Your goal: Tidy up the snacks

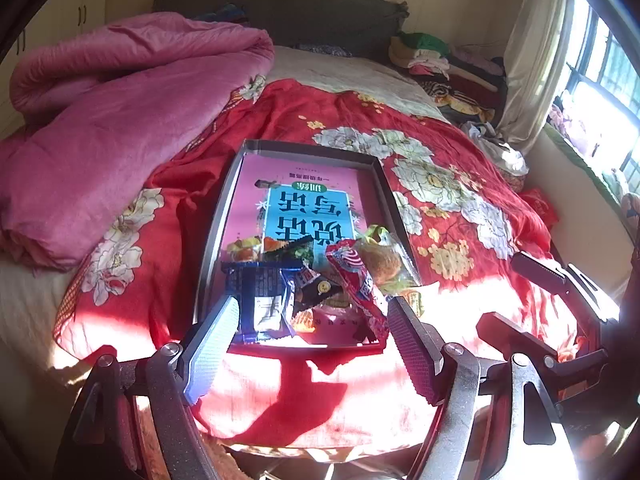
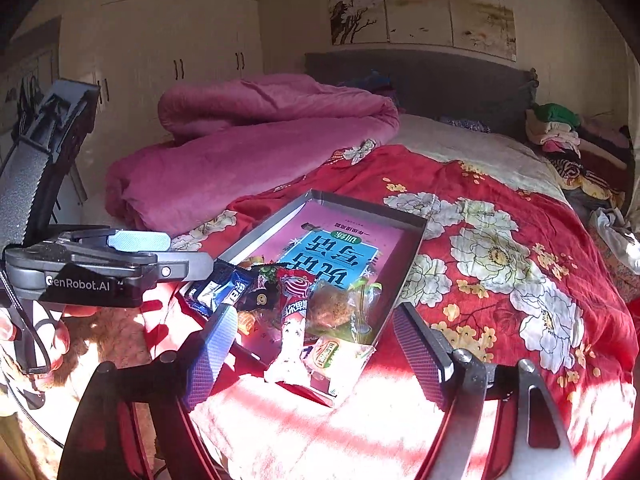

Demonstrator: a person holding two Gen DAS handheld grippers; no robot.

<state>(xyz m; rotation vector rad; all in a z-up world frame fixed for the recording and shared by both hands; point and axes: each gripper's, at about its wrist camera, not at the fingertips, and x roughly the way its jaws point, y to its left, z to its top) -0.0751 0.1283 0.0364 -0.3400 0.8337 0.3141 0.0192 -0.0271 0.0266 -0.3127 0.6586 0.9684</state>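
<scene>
Left wrist view: the left tool (image 1: 312,316) hangs released at lower centre, nothing between its pads. Beyond it, the tray (image 1: 224,216) on the red floral bedspread (image 1: 460,200) holds a pink book (image 1: 304,200) and snack packets (image 1: 320,276) heaped at its near end.

Right wrist view: the right tool (image 2: 314,330) is spread wide, empty, over the tray's near corner; a green-labelled packet (image 2: 336,356) overhangs the rim.

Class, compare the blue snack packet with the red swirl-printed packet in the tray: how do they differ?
The blue snack packet is dark blue and broad; the red swirl-printed packet is red, long and narrow. The blue one lies at the tray's left side, the red one right of it. Both lie at the tray's near end.
</scene>
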